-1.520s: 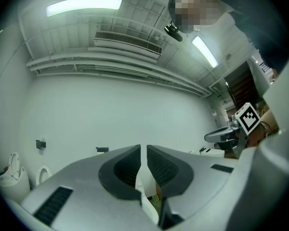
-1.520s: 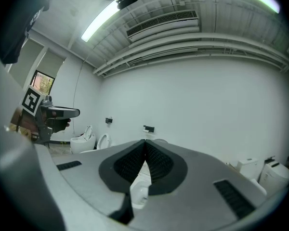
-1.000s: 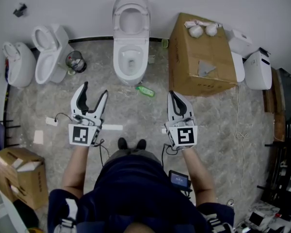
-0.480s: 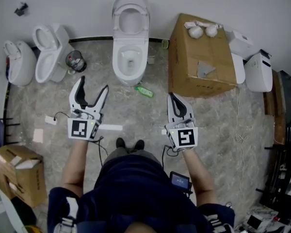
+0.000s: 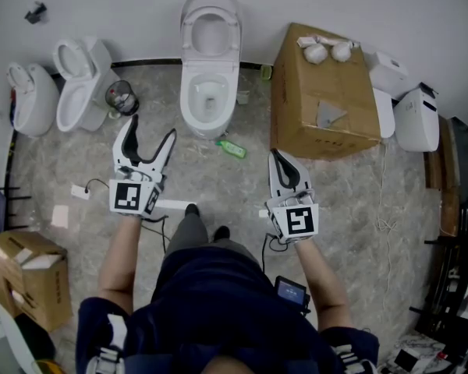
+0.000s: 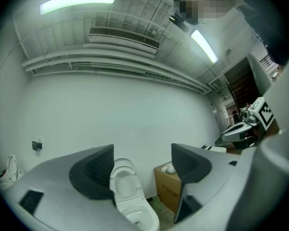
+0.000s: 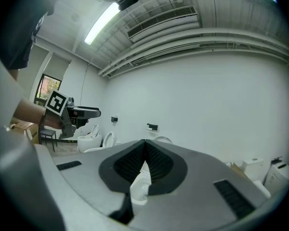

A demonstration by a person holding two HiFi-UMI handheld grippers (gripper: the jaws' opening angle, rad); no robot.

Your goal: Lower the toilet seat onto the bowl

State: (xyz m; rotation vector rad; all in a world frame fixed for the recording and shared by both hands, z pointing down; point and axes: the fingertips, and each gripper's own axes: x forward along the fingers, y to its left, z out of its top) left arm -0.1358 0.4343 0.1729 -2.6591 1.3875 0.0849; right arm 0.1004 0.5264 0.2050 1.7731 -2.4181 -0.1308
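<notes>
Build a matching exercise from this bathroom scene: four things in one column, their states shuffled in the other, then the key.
Things
1. left gripper
2. right gripper
3. toilet seat
4. green bottle

States
A. lying on its side on the floor
B. jaws together, holding nothing
C. raised upright, not yet lowered
D. jaws wide apart, gripping nothing

Pairs: 1-D, 2-B, 3-C, 4-A

Note: the left gripper's jaws have just been opening, with nothing between them.
</notes>
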